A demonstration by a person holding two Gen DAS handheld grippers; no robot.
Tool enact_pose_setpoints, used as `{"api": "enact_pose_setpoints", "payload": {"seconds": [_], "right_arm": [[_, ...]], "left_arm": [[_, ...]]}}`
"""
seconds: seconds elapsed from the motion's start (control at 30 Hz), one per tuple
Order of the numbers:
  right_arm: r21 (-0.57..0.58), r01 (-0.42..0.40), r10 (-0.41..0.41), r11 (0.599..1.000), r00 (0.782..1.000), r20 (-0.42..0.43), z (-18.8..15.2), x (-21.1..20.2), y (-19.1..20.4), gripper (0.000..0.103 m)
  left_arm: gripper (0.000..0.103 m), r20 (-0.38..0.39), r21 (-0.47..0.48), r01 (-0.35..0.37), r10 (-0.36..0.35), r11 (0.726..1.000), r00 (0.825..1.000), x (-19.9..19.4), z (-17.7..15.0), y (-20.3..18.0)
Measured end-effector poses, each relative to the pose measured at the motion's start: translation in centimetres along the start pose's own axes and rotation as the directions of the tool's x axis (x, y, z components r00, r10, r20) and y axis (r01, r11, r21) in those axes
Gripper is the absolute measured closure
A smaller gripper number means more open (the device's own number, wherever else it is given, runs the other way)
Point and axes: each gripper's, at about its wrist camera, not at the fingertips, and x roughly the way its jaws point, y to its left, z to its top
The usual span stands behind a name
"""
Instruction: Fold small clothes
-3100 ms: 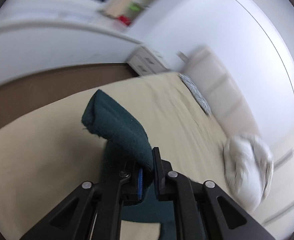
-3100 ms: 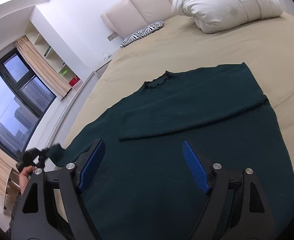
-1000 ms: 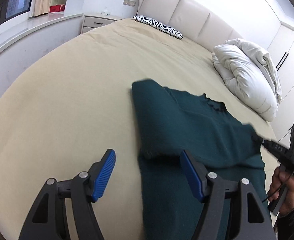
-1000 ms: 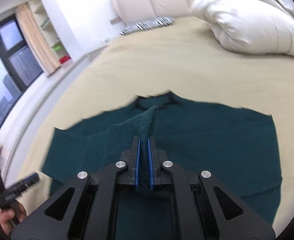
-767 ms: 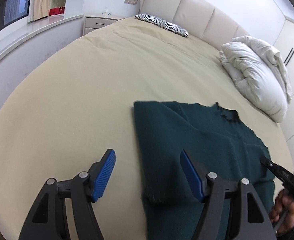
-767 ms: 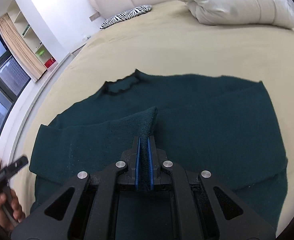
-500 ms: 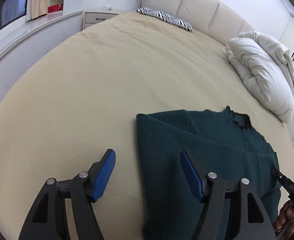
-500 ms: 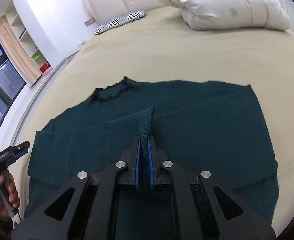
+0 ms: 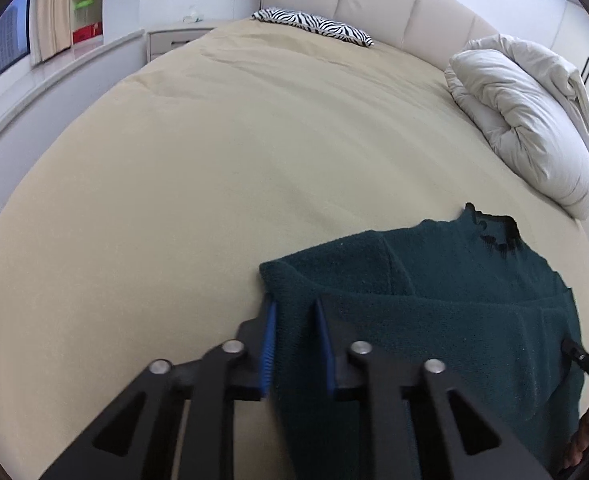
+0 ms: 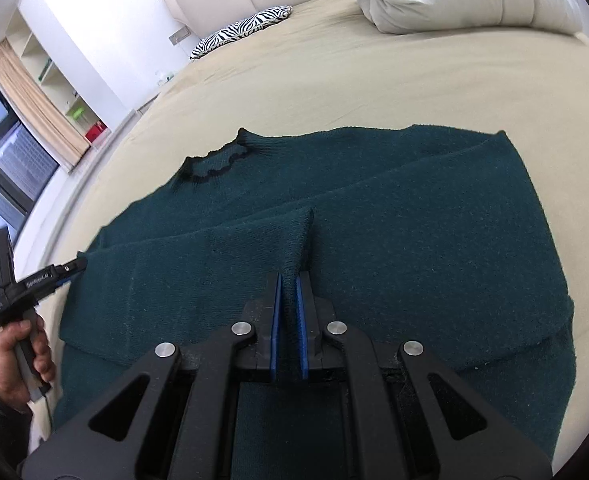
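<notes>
Green sweater (image 10: 394, 216) lies flat on the beige bed (image 9: 214, 152), collar toward the headboard. Left tongs (image 9: 297, 344) have just been closing & now pinch its left side edge. Right tongs (image 10: 289, 320) are clamped on a raised fold near the middle, prob. a sleeve.

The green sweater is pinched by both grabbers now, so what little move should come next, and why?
Probably lift both together and carry the cloth across. The left gripper, whose jaws have just been closing, pinches the sweater at its folded side edge, and the right gripper is shut on a raised ridge of cloth. The sleeves are already folded in, so another fold seems due.
</notes>
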Motion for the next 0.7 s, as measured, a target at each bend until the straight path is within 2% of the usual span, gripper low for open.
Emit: {"api": "enact_pose_setpoints", "payload": {"seconds": [0.17, 0.27, 0.37, 0.5, 0.6, 0.67, 0.7], "right_arm": [[-0.086, 0.069, -0.063, 0.994, 0.996, 0.064, 0.6, -1.3, 1.6, 0.097], [-0.103, 0.109, -0.104, 0.989, 0.993, 0.05, 0.8, -0.8, 1.6, 0.097], [-0.069, 0.135, -0.135, 0.988, 0.991, 0.008, 0.4, 0.6, 0.2, 0.1], [0.006, 0.085, -0.085, 0.996, 0.996, -0.004, -0.1, 1.0, -1.4, 0.1], [0.022, 0.034, -0.033, 0.999, 0.999, -0.014, 0.2, 0.5, -1.2, 0.095], [0.056, -0.008, 0.008, 0.998, 1.0, -0.005, 0.6, -0.3, -1.3, 0.095], [0.061, -0.007, 0.006, 0.998, 1.0, 0.002, 0.7, -0.6, -1.3, 0.093]], "left_arm": [[0.095, 0.062, 0.023, -0.014, 0.013, 1.0, 0.998, -0.6, 0.1, -0.5], [0.095, 0.076, 0.049, -0.035, 0.032, 0.998, 0.997, 0.1, -0.2, -0.6], [0.095, 0.068, 0.06, -0.047, 0.043, 0.997, 0.997, 1.4, -0.5, -0.2], [0.093, 0.077, 0.087, -0.021, 0.014, 0.996, 0.997, 0.4, -0.2, -0.5], [0.078, 0.099, 0.034, -0.011, 0.008, 0.999, 0.995, -1.6, -0.4, 0.5], [0.047, 0.126, 0.005, -0.004, 0.003, 1.0, 0.992, -3.3, -0.9, 1.3], [0.044, 0.139, -0.007, -0.01, 0.011, 1.0, 0.99, -4.1, -1.2, 1.6]]}}
